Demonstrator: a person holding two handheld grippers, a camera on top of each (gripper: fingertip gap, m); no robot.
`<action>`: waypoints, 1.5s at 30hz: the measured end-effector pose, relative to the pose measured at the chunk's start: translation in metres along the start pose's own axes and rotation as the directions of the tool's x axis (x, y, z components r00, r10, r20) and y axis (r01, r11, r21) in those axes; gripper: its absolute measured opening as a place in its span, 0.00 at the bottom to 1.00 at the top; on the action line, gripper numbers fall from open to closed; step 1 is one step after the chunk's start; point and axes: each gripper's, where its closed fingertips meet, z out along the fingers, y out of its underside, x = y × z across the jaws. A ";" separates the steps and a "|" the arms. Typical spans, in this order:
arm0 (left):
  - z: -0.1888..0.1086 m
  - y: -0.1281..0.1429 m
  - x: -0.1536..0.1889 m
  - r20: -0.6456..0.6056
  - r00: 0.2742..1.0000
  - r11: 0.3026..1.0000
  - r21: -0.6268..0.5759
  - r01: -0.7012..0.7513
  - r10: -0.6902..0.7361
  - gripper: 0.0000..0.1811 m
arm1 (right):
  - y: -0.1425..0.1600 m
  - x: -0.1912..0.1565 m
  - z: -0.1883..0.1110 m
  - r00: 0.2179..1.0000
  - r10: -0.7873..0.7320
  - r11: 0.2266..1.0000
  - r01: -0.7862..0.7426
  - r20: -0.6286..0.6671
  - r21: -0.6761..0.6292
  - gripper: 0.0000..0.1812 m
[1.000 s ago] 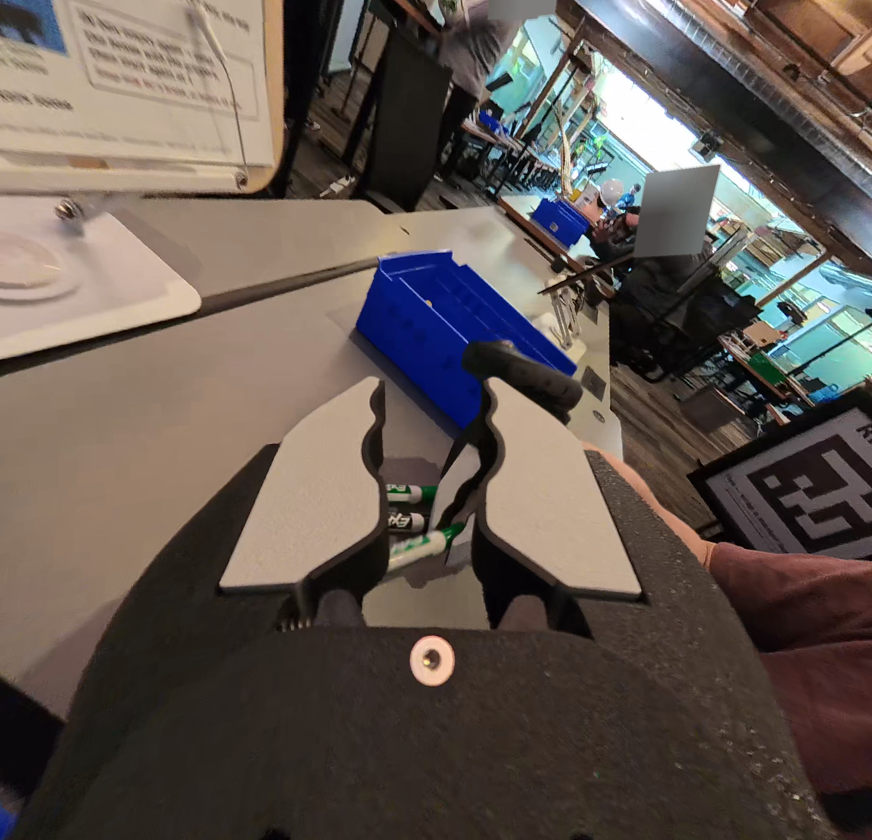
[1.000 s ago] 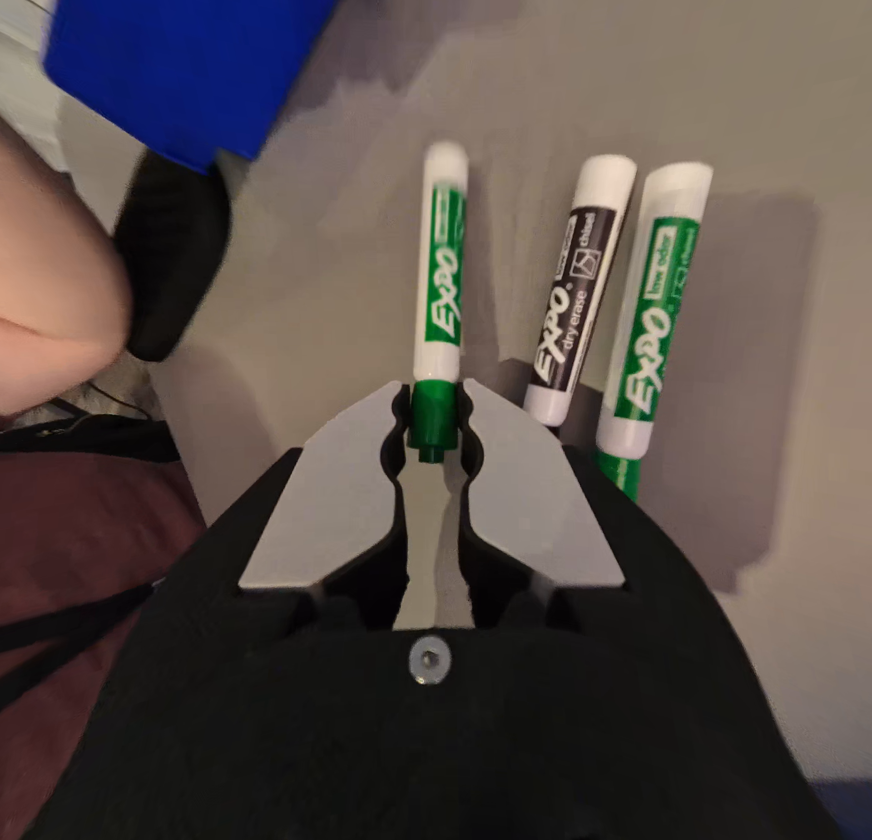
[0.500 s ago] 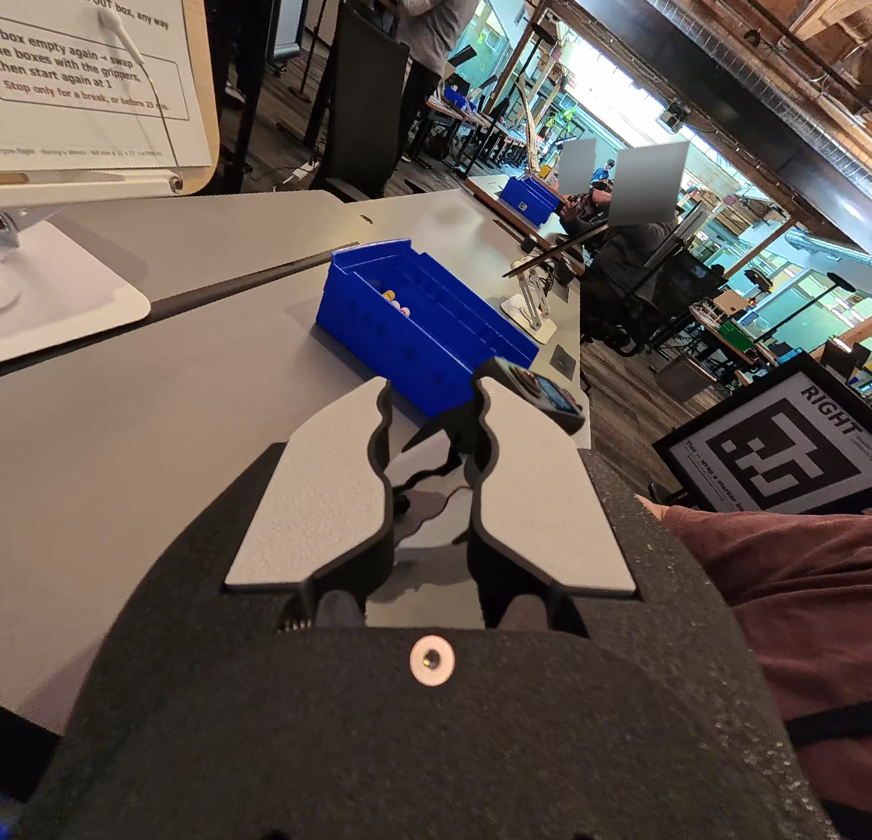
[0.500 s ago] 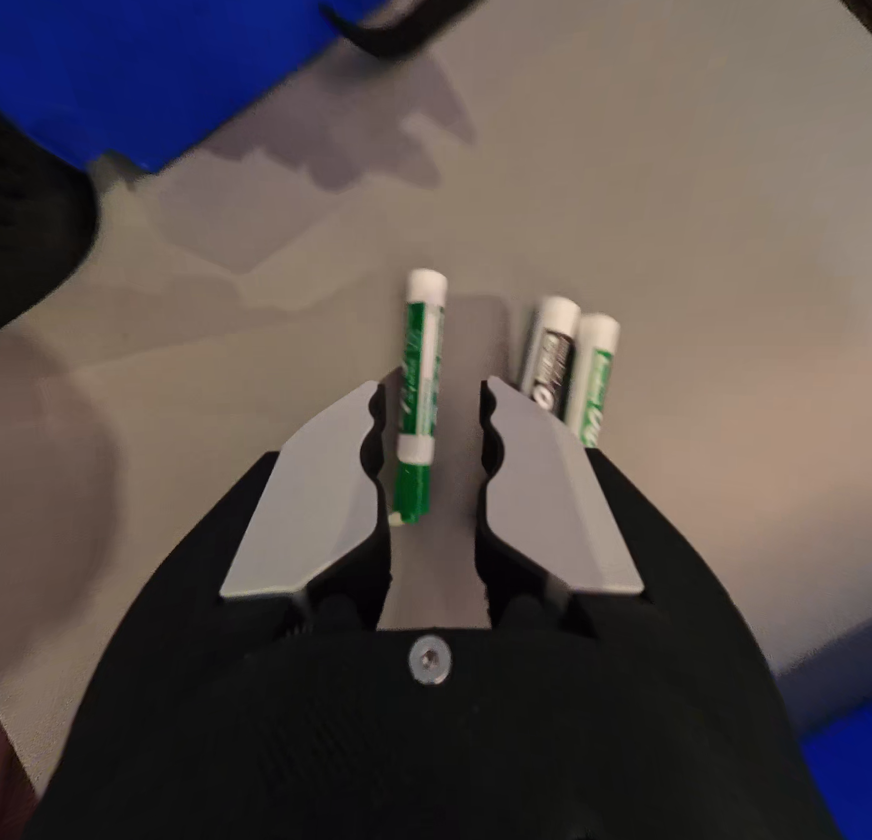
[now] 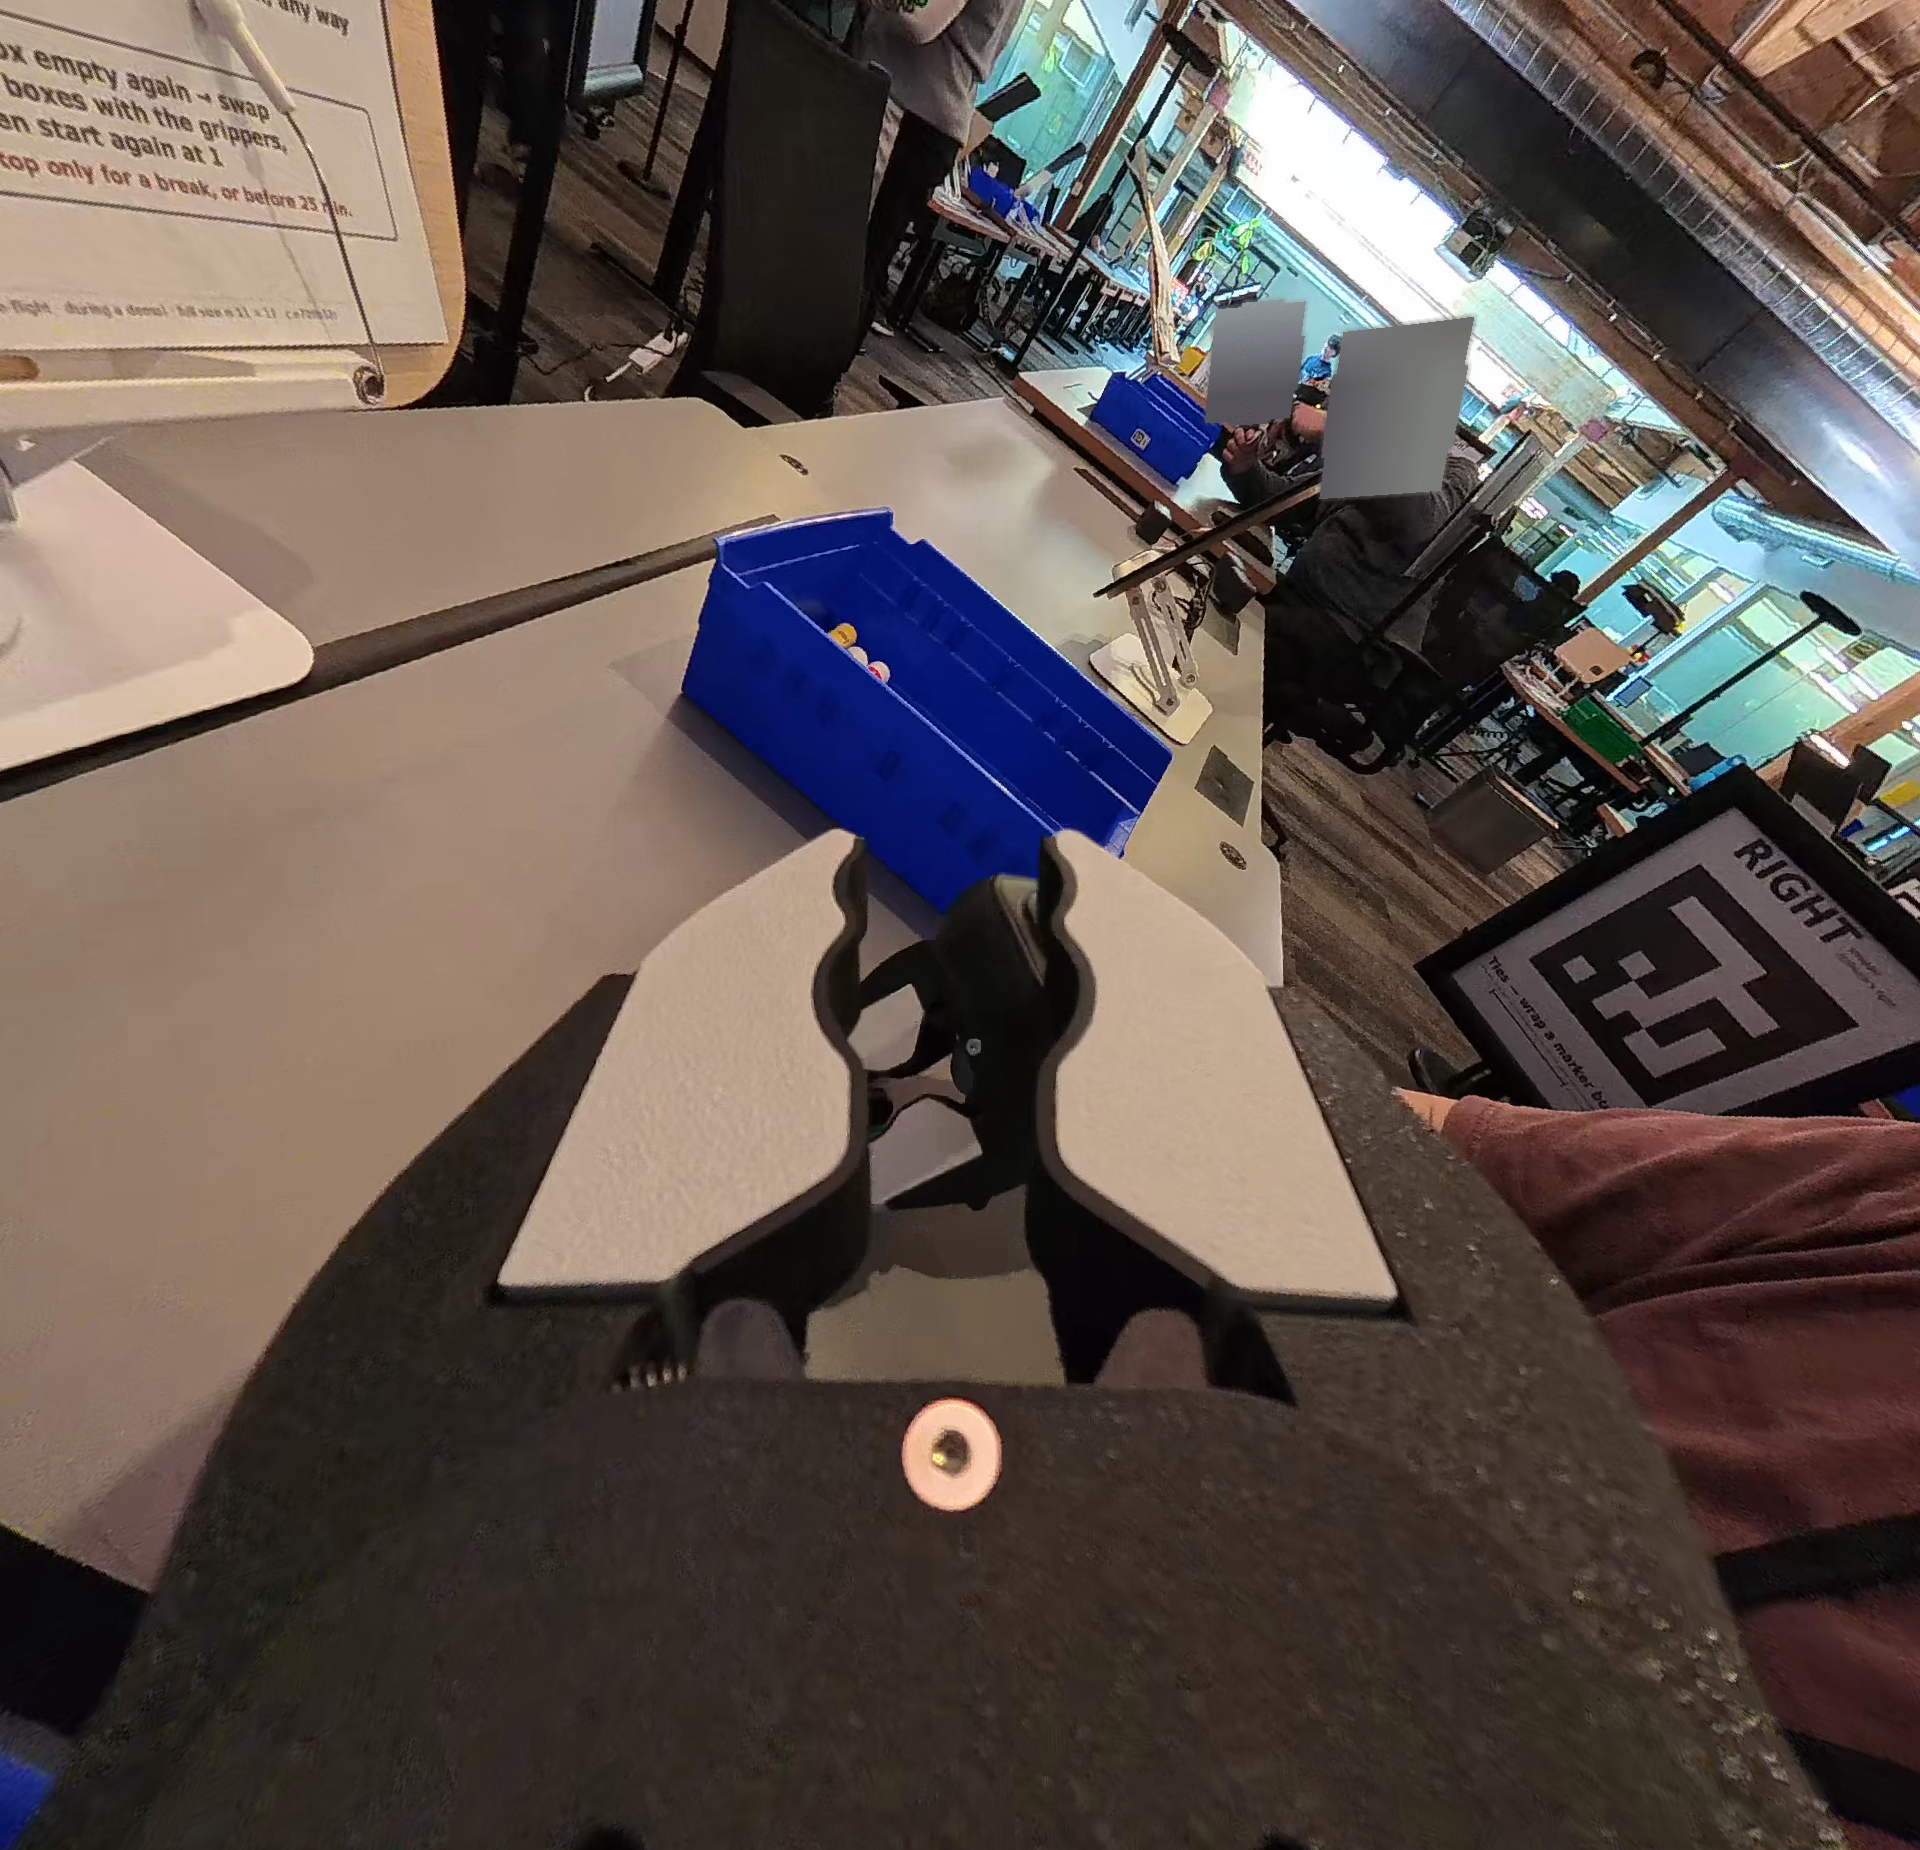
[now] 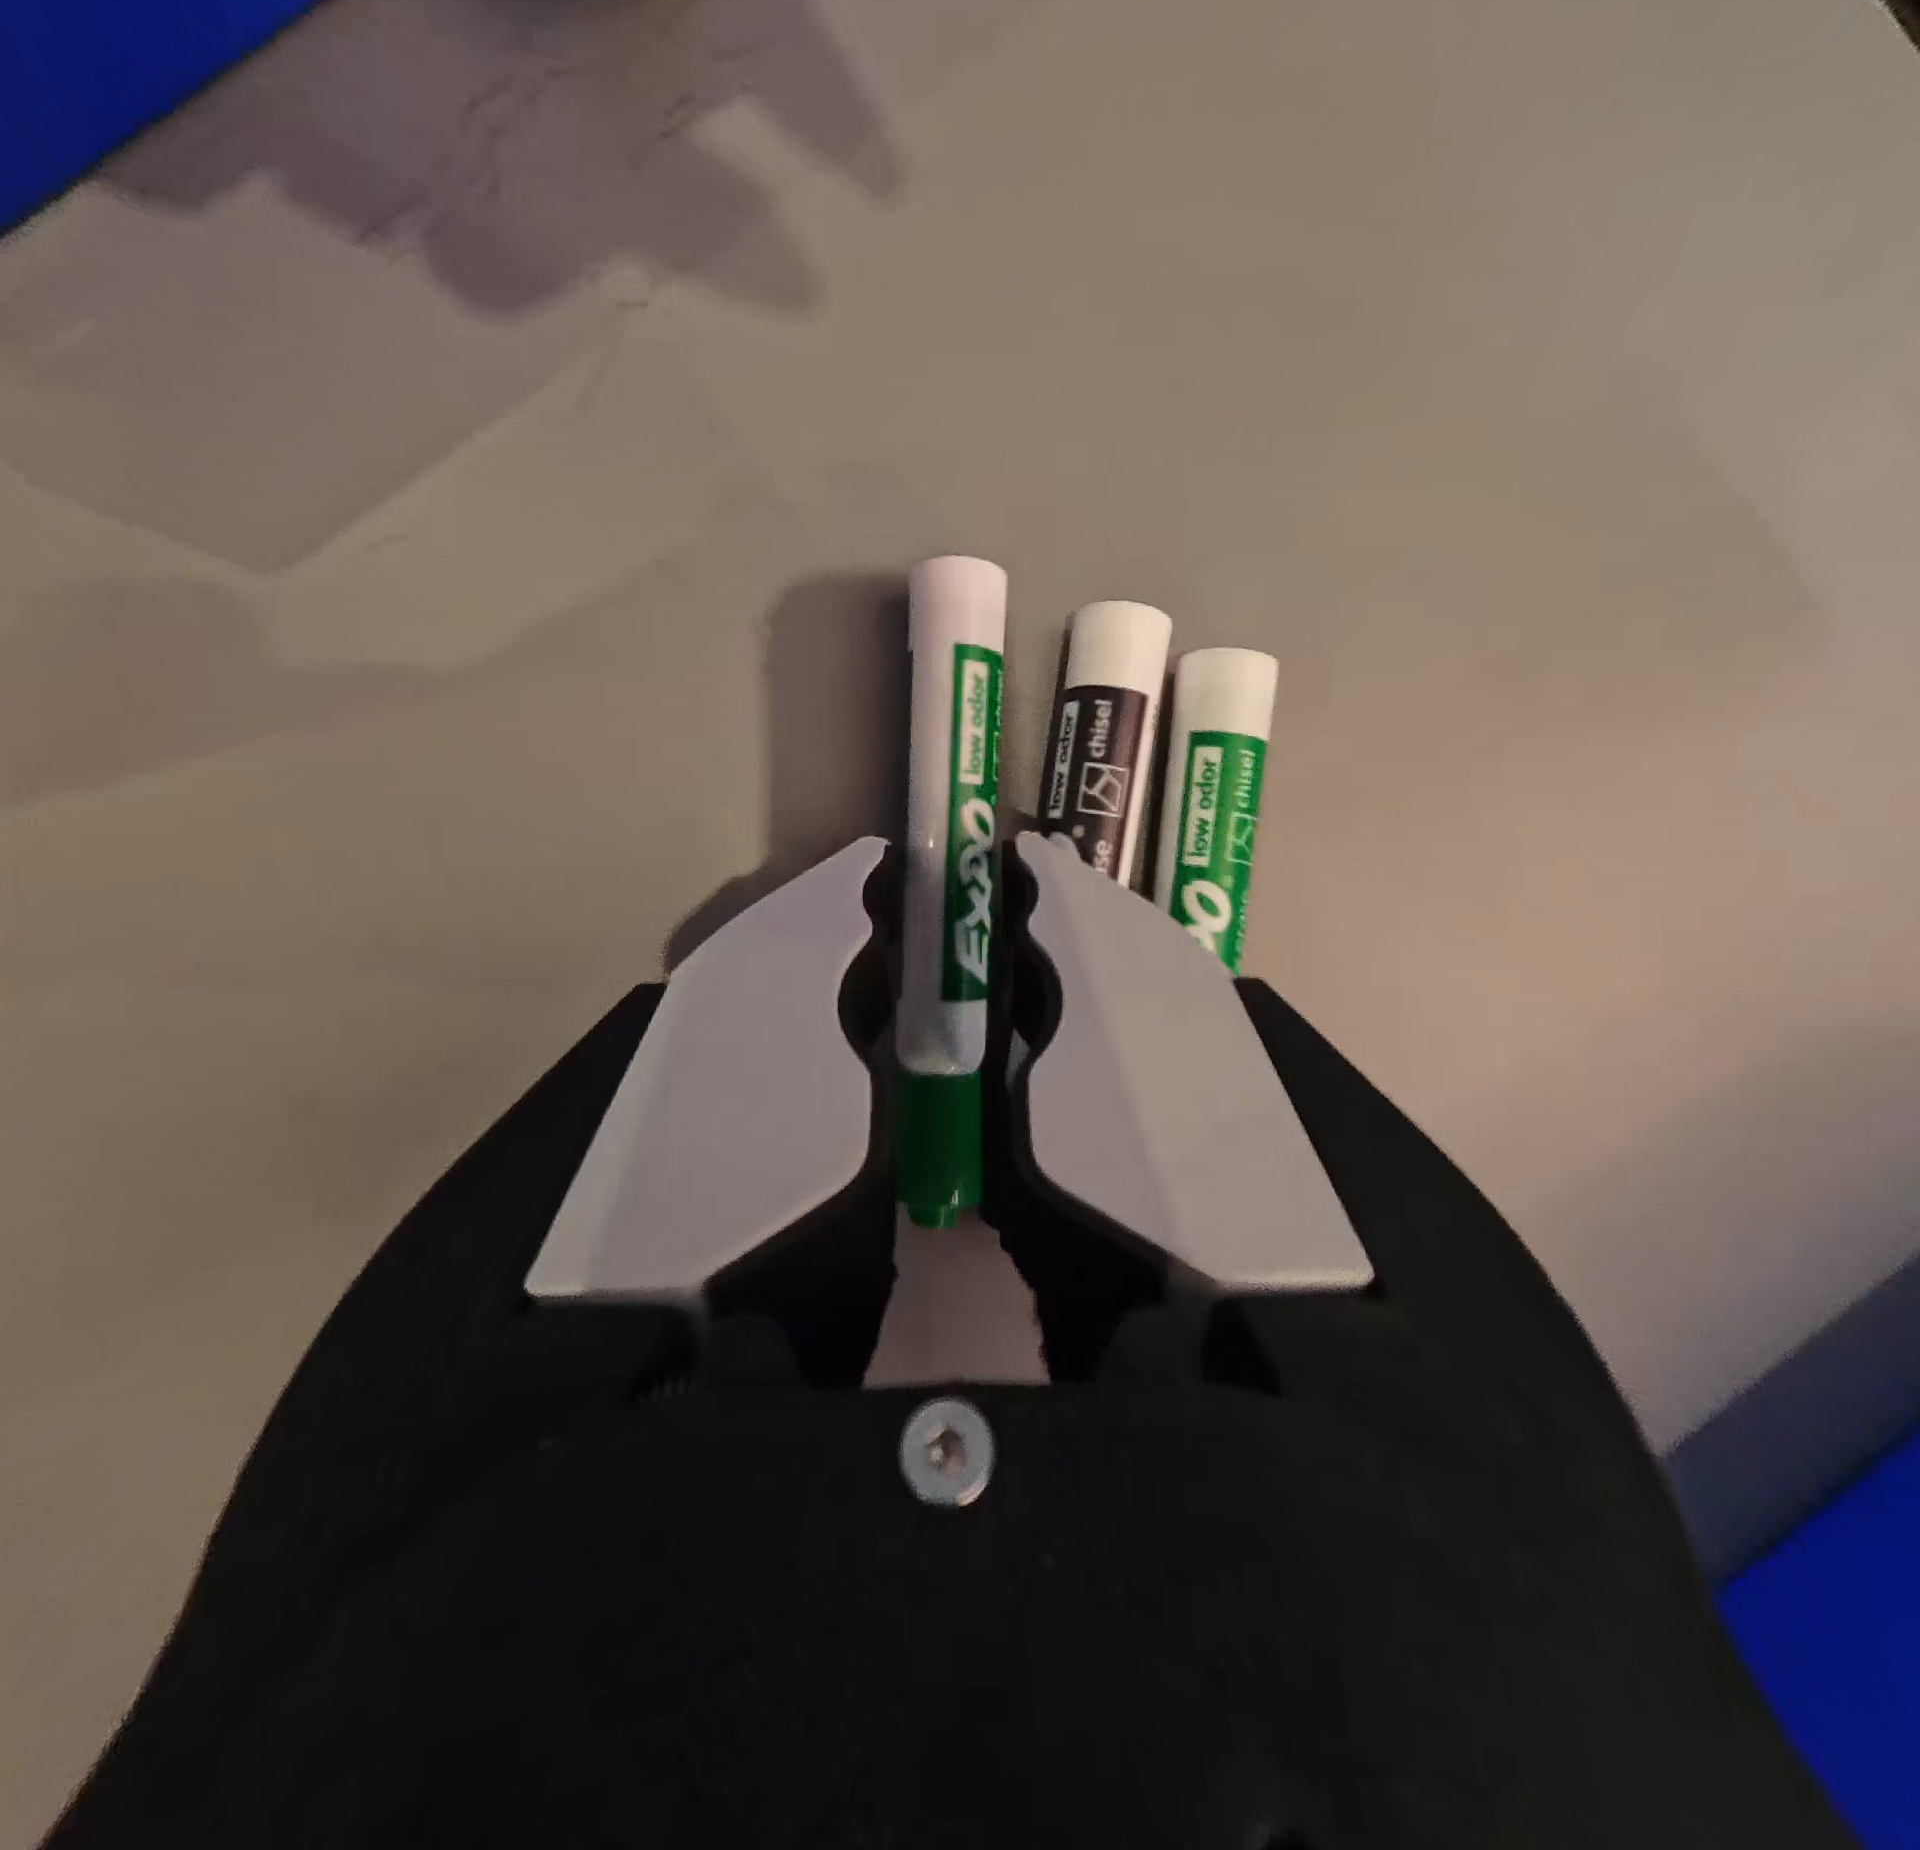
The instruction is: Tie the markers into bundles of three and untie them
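Three markers lie side by side on the grey table in the right wrist view. The left one is a green marker (image 6: 961, 761), the middle one a black marker (image 6: 1107, 740), the right one a second green marker (image 6: 1221, 792). My right gripper (image 6: 951, 850) is shut on the left green marker's barrel, with its cap end deep between the jaws. My left gripper (image 5: 951, 855) is open and empty above the table. The black body of the right gripper (image 5: 997, 979) shows between its fingers and hides the markers in that view.
A blue bin (image 5: 831, 720) holding several markers stands beyond the left gripper; blue edges show in the right wrist view (image 6: 156, 65). A white stand base (image 5: 125, 637) is at the left. A framed tag board (image 5: 1704, 990) and a person's sleeve (image 5: 1714, 1281) are at the right. Some 20 cm of space lies between my two pairs of fingers.
My right gripper has closed on the left green marker, which now lies closer to the other two. The left gripper's view has shifted, and the right gripper now fills the gap between its fingers.
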 end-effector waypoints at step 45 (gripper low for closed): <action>0.006 0.015 0.000 -0.012 0.999 0.995 -0.084 0.044 -0.045 0.16 | 0.008 0.014 0.002 0.939 0.225 0.973 -0.229 0.260 -0.018 0.27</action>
